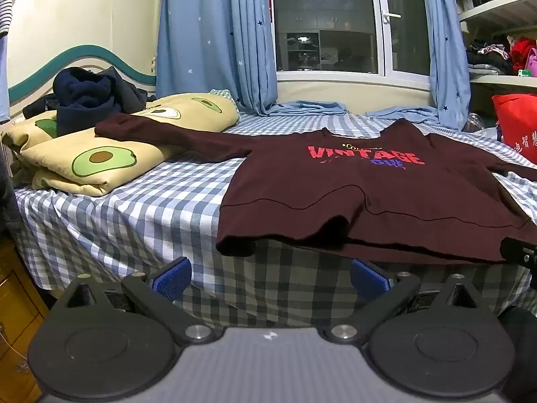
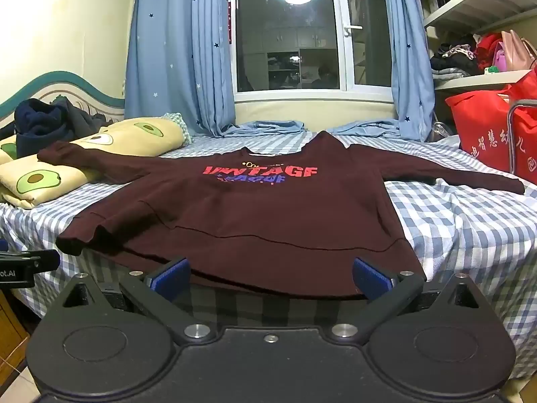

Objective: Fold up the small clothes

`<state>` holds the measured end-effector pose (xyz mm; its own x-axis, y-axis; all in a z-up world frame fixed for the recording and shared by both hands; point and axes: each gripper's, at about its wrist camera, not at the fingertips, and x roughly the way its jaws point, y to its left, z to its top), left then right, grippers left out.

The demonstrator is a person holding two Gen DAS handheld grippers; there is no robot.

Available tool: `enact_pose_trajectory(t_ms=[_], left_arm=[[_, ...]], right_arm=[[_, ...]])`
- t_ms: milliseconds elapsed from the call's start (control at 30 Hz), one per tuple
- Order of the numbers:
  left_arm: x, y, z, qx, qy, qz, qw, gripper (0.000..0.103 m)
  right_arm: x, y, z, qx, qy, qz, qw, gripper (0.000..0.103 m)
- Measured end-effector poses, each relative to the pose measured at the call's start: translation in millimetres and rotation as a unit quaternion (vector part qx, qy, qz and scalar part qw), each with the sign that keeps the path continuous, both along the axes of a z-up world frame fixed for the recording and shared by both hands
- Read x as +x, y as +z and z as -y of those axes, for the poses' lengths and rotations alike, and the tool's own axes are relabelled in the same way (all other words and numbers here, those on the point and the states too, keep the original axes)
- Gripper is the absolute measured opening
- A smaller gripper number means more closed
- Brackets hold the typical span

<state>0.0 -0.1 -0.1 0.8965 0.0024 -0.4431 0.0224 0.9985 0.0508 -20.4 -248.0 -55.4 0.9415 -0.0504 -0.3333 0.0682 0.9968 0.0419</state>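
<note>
The bed [image 2: 453, 221] has a blue checked sheet. A dark red shirt [image 2: 255, 215] lies flat on it, hem at the near edge. Avocado pillows [image 2: 43, 178] lie on the left. Curtain ends [image 2: 268, 127] rest far back.

1. Left wrist view: sits low at the near edge of the bed [image 1: 127, 208], just behind the left gripper [image 1: 270, 277], facing across the mattress toward the window [image 1: 322, 23]. Placed left of the sweatshirt [image 1: 335, 201], whose hem fills the right half.
2. Right wrist view: same low height behind the right gripper [image 2: 270, 277], facing the same window [image 2: 285, 30], but centred on the sweatshirt [image 2: 261, 215] and very near its hem.
3. Shared: sweatshirt, checked bed [image 2: 453, 221], avocado quilt [image 1: 100, 158] [image 2: 43, 178], blue curtains [image 1: 214, 40] [image 2: 178, 50], window, red bag [image 1: 517, 124] [image 2: 486, 134].
4. Each shows the other gripper at its frame edge.
</note>
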Motion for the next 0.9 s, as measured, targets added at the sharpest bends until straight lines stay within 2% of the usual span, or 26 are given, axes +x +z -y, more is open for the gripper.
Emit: enact_pose_trajectory(t_ms=[67, 900], left_arm=[[-0.1, -0.1, 0.0, 0.000, 0.000, 0.000, 1.0000, 0.102], [2.4, -2.6, -2.4, 0.002, -0.001, -0.008, 1.0000, 0.102]], right_arm=[[1.0, 0.1, 0.1, 0.001, 0.001, -0.010, 1.000, 0.103], [1.2, -0.3, 0.1, 0.002, 0.003, -0.008, 1.000, 0.103]])
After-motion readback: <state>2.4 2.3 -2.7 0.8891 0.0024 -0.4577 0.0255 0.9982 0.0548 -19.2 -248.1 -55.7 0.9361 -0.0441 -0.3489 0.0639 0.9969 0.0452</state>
